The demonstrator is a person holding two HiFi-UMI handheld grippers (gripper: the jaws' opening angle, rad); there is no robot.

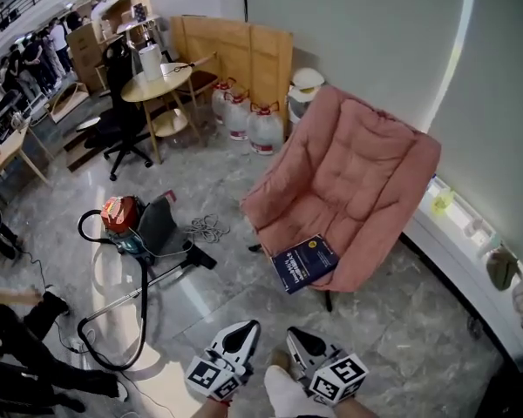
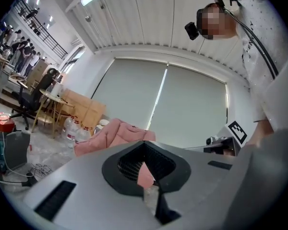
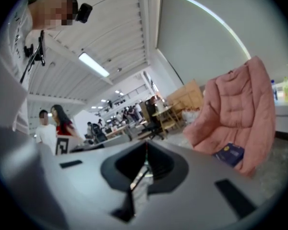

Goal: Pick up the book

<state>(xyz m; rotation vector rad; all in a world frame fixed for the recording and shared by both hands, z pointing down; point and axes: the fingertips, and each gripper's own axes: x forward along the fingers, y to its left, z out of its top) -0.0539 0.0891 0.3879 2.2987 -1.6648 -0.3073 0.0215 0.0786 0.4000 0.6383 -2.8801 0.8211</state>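
Being cut off at the bottom edge, left gripper (image 1: 244, 329) and right gripper (image 1: 298, 336) showing jaws pressed together, empty, one blue book (image 1: 304, 263) lying ahead of both on one pink chair (image 1: 349, 172).

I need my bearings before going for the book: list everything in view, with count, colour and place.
padded fabric armchair: one, pink, right of centre, against the blind
rectangular book: one, dark blue, front edge of the armchair seat
canister vacuum cleaner: one, red and grey with a black hose, floor left of the armchair
plastic water jugs: three, clear, floor by the boards
wooden boards: several, light brown, leaning on the back wall
round wooden table: one, pale, back left
wheeled office chair: one, black, beside the table
coiled cable: one, grey, floor between vacuum and armchair
left gripper: grey, bottom centre, jaws together, empty
right gripper: grey, bottom centre, jaws together, empty
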